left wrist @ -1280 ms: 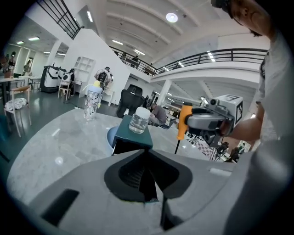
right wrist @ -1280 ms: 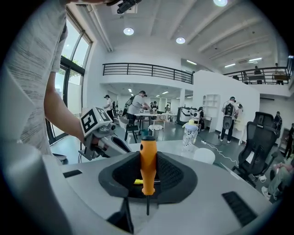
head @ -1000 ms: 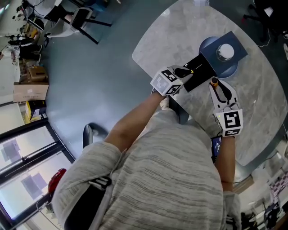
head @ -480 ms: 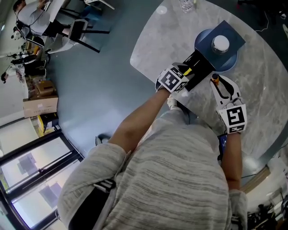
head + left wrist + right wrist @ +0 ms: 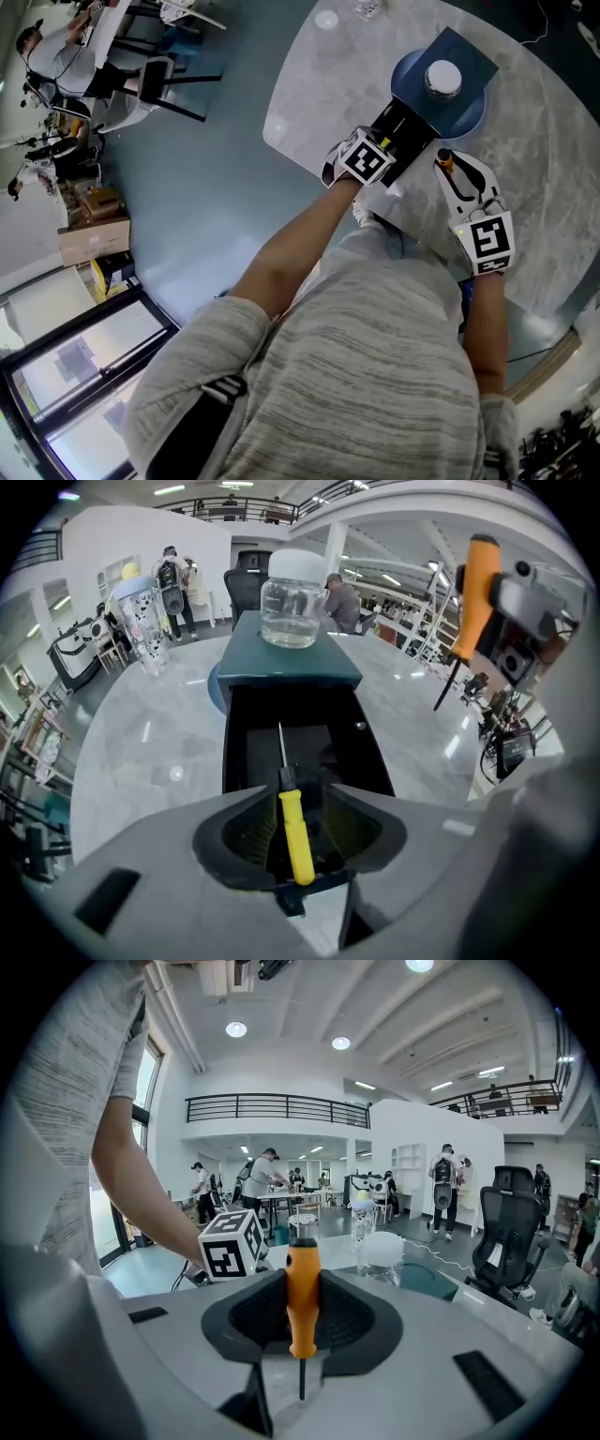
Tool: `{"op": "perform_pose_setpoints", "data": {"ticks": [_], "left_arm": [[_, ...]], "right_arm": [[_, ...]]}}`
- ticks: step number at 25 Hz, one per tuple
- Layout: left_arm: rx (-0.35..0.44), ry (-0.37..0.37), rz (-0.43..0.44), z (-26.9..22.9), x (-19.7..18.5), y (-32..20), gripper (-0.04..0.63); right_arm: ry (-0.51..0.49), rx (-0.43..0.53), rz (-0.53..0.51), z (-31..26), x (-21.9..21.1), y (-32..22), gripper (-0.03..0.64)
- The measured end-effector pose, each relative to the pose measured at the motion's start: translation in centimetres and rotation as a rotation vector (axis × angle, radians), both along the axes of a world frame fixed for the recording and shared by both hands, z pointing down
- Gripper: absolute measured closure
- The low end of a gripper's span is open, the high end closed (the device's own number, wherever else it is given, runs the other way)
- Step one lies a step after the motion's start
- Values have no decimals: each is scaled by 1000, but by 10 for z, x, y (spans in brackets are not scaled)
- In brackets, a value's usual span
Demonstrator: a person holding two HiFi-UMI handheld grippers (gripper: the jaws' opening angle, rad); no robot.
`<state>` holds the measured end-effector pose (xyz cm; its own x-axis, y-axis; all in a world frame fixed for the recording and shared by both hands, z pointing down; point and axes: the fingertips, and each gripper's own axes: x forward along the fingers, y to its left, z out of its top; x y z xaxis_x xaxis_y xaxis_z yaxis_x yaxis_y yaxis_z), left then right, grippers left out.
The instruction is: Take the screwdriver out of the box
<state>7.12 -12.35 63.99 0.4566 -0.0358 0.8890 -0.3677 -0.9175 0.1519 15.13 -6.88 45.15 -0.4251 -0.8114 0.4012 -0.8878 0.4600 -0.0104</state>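
Straddling the yellow screwdriver [image 5: 296, 834] lying in the box [image 5: 230, 747] with the left gripper [image 5: 301, 801], jaws just opened, readying a pinch, while clamping an orange screwdriver [image 5: 302, 1283] handle-up beside the box in the right gripper [image 5: 301, 1330].

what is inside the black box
A yellow-handled screwdriver lies on the floor of the black box, its tip pointing toward the far end. That end, under the blue lid, is hidden.
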Motion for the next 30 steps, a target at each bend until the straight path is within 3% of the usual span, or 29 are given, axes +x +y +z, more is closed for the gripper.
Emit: {"op": "perform_pose_setpoints", "data": {"ticks": [15, 30], "left_arm": [[61, -156, -6, 27, 9, -1, 442], [48, -156, -22, 32, 10, 1, 466]], "right_arm": [[3, -6, 33, 6, 21, 18, 515], [20, -12, 25, 8, 23, 27, 515]]}}
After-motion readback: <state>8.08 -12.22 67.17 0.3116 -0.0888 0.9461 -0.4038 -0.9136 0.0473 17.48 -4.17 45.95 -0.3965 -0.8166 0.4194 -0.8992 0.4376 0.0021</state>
